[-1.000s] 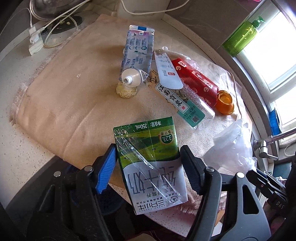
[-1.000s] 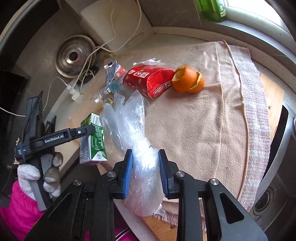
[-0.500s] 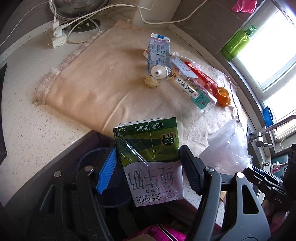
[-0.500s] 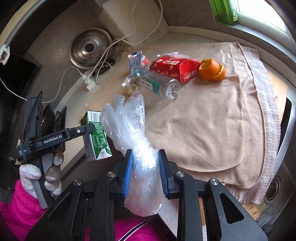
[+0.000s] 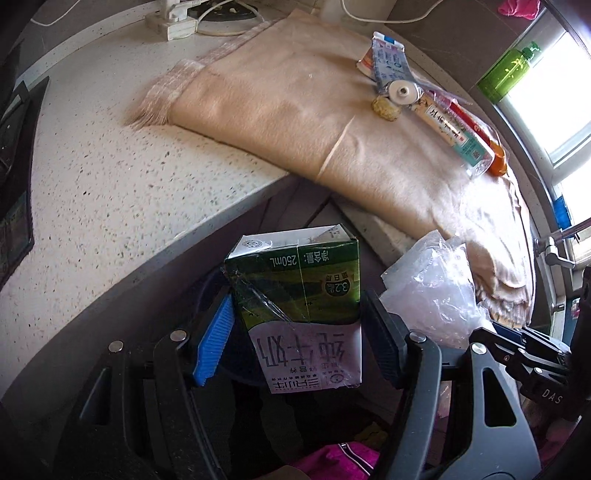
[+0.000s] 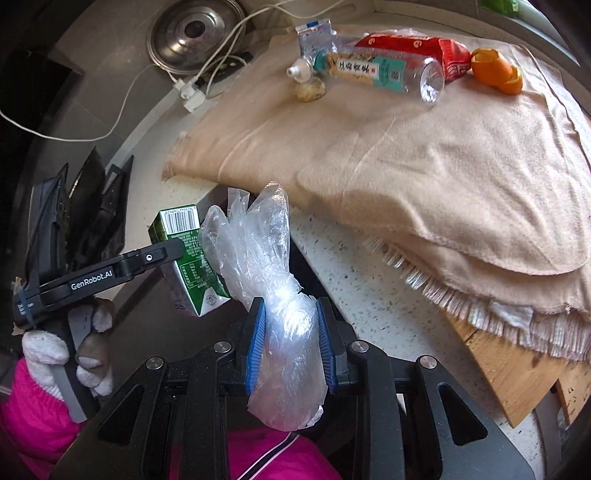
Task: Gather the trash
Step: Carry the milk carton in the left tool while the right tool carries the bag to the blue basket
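The left gripper [image 5: 295, 328] holds a green and white milk carton [image 5: 299, 295] between its jaws, which press on the carton's two sides. The right gripper [image 6: 291, 338] has its jaws narrow, squeezed on a bunched clear plastic bag [image 6: 273, 284] whose loose top fans out above the pads. Both grippers hang off the front edge of the speckled desk [image 5: 110, 192], side by side, over the dark gap below it; in the right wrist view the carton [image 6: 188, 254] sits just beside the bag, close to touching it. A white-gloved hand [image 6: 70, 354] with a pink sleeve grips the left tool's handle.

The desk's front edge bends at an inward corner right in front of the carton. A beige cloth [image 6: 424, 158] covers most of the desk to the right; its fringed hem hangs over the front edge, with a wooden board [image 6: 509, 373] under it at the far right. The bare strip of desk left of the cloth is free up to a white power strip [image 5: 173, 26] and its cables.

The remaining trash lies grouped at the cloth's far side, well apart from both grippers: a squeezed tube [image 6: 314, 48], a small crumbly lump [image 6: 310, 90], a clear plastic bottle [image 6: 384, 74] lying down, a red wrapper [image 6: 417, 51] and orange peel [image 6: 496, 72]. The cloth between that group and the front edge is open.
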Action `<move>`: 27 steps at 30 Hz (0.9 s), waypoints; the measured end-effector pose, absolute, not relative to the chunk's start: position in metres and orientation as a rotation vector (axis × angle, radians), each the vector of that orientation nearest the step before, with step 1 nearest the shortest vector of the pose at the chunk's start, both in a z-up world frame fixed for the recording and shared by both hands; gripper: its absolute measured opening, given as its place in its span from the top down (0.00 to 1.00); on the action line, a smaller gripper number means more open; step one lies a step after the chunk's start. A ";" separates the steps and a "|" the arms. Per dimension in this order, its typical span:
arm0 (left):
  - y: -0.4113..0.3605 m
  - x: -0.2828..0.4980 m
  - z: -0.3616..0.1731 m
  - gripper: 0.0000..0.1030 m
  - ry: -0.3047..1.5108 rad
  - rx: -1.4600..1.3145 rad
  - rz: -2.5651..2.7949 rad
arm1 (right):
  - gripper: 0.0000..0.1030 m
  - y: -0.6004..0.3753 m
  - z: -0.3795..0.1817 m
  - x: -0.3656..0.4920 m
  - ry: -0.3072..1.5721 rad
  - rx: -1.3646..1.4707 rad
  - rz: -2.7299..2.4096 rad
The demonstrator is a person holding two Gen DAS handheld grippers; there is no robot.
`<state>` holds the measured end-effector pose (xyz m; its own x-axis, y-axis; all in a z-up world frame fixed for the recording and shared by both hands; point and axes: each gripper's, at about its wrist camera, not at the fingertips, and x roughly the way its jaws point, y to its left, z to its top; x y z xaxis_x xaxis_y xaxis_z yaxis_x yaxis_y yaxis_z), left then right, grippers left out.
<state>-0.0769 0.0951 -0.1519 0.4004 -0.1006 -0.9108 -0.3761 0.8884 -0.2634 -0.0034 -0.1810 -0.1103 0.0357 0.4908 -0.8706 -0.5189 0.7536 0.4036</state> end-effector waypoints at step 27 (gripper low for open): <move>0.100 -0.106 -0.299 0.33 1.298 -0.344 0.172 | 0.76 -0.106 -0.233 -0.031 1.389 -0.261 0.643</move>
